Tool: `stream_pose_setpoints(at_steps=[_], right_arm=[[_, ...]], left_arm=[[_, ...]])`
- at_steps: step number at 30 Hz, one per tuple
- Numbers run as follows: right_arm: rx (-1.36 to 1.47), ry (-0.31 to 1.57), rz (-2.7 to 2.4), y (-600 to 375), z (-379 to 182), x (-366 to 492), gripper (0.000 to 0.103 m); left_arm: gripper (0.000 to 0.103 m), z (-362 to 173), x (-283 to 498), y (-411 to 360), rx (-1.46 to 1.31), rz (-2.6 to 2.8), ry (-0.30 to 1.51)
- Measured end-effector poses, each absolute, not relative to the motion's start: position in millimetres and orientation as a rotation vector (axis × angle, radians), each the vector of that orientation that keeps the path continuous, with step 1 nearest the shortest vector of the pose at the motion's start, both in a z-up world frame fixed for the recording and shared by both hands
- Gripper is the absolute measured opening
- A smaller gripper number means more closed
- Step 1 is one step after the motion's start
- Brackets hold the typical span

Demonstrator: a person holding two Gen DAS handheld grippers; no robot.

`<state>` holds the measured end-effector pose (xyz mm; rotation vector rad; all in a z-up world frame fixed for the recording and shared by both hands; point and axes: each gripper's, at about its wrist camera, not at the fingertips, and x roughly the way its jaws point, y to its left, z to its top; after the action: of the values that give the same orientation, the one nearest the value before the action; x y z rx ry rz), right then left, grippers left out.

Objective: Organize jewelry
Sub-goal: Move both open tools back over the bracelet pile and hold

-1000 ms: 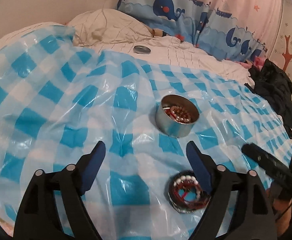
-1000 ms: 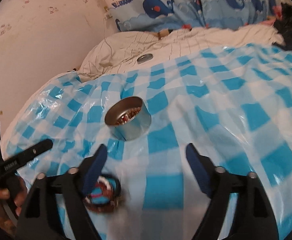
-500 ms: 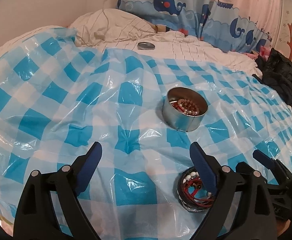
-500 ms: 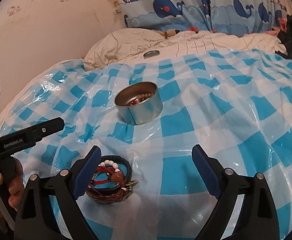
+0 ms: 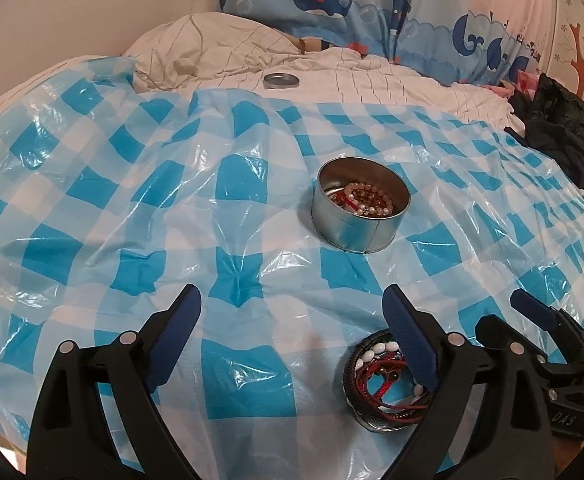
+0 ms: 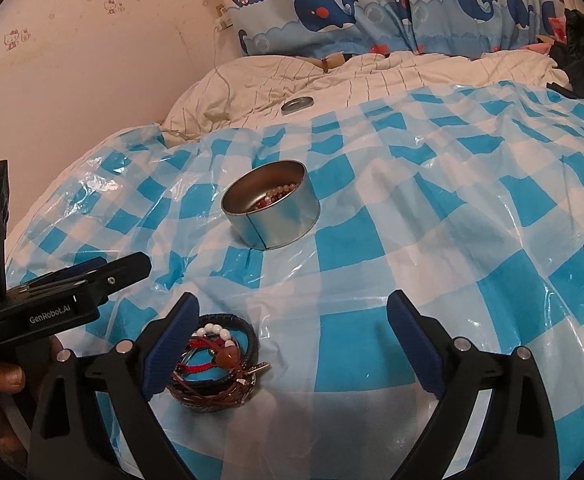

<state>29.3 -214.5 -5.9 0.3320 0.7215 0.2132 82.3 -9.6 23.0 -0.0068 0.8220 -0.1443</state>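
The left gripper's finger (image 5: 411,336) hides part of the bracelet pile (image 5: 375,376). The tin's wall (image 6: 276,224) hides most of its beads (image 6: 280,192).

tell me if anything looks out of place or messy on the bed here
The tin's lid lies far off on the white bedding, apart from the open tin. A tangled pile of bracelets sits loose on the checked plastic sheet rather than in the tin. Nothing looks spilled or broken.
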Motion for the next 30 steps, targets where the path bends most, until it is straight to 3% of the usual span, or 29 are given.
stream_pose_setpoints(at_steps=[30], right_arm=[[0.315,0.734,0.218,-206.1,-12.6,27.6,0.091]], left_arm=[[0.091,22.0,82.1,-1.5,-0.006,-0.129,0.823]])
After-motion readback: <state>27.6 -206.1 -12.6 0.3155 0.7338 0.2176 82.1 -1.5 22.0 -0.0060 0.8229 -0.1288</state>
